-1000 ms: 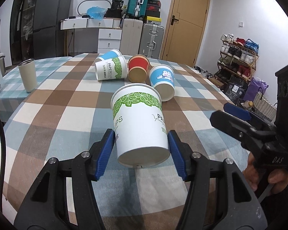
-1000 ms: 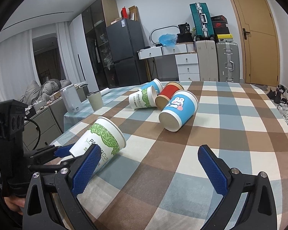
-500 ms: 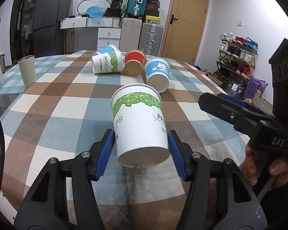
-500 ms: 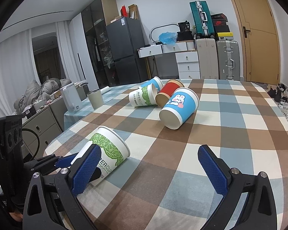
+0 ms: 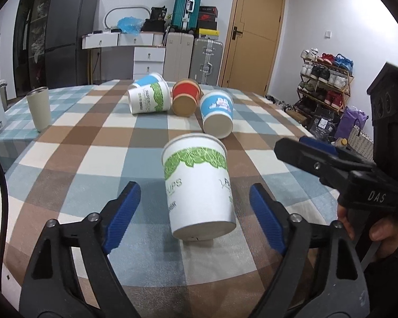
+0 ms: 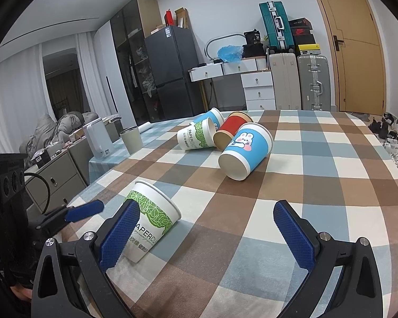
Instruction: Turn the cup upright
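A white paper cup [image 5: 199, 190] with a band of green leaf print below its rolled rim and grey lettering on its side is found lying on its side near the table's front edge. Its flat base is turned toward the left wrist camera, its open mouth away. The wall appears smooth, tapered and undented.

The left gripper [image 5: 196, 217] is seen with its jaws spread wide; the ribbed blue pads [image 5: 122, 220] stand clear of the cup on either side, with the cup between them and untouched. The arms behind the pads are of black moulded plastic fixed with metal screws.

The right gripper [image 6: 209, 238] is likewise held spread, nothing between its pads [image 6: 119, 238]. From its view the cup [image 6: 151, 222] lies to the left, partly hidden behind the left-hand pad; whether the two touch cannot be told.

The table [image 5: 66, 164] is covered with a woven check cloth in brown, cream and pale blue. Farther back, four more paper cups are seen on their sides, close together: a blue cartoon-printed cup [image 5: 217, 114], a red cup [image 5: 185, 99], a second green-leaf cup [image 5: 150, 100] and a blue cup [image 5: 146, 80] behind it. A beige tumbler [image 5: 38, 108] stands upright at the far left.
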Tool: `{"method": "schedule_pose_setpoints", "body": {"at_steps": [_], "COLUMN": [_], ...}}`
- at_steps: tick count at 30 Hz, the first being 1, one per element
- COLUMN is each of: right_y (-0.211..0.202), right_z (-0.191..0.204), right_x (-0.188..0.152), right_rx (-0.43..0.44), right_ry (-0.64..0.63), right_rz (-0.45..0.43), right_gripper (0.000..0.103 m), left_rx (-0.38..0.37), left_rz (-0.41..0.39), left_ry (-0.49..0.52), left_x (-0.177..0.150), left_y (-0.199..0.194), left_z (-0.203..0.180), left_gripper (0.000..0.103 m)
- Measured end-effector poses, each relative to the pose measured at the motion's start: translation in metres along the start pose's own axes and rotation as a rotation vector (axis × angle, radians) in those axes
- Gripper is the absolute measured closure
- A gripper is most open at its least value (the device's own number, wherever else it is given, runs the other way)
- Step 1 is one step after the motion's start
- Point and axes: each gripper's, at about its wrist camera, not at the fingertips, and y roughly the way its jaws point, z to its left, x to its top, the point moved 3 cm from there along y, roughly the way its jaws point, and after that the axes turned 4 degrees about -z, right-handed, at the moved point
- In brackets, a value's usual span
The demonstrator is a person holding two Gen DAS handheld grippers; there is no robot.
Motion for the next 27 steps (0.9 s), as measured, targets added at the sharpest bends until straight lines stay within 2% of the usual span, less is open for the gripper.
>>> {"method": "schedule_pose_setpoints", "body": {"at_steps": [3, 5, 15, 22, 27], "right_y": [-0.001, 0.0, 0.01, 0.016, 0.02], "right_z": [0.0, 0.002, 0.012, 0.019, 0.024], "right_x": [0.002, 0.002, -0.001, -0.004, -0.006], "right_rx": [0.005, 0.01, 0.041, 0.044, 0.051], "right_ry": [0.013, 0.021, 0.048, 0.041, 0.029], "right_rz": [0.002, 0.006, 0.05, 0.066, 0.078], "right_gripper": [0.0, 0.0, 0.0, 0.0, 0.0], "left_rx": [0.004, 0.012, 0.041, 0.046, 0.053], "left_rz": [-0.021, -0.047, -0.107, -0.113, -0.119], "left_ry": [0.005, -0.004, -0.007, 0.01, 0.031], "left_x": [0.008, 0.013, 0.032, 0.03, 0.026], "left_y": [-0.005, -0.009, -0.012, -0.001, 0.007], "left_z": [0.007, 0.014, 0.054, 0.074, 0.074], "left_gripper": [0.011, 0.001, 0.001, 0.001, 0.001]}}
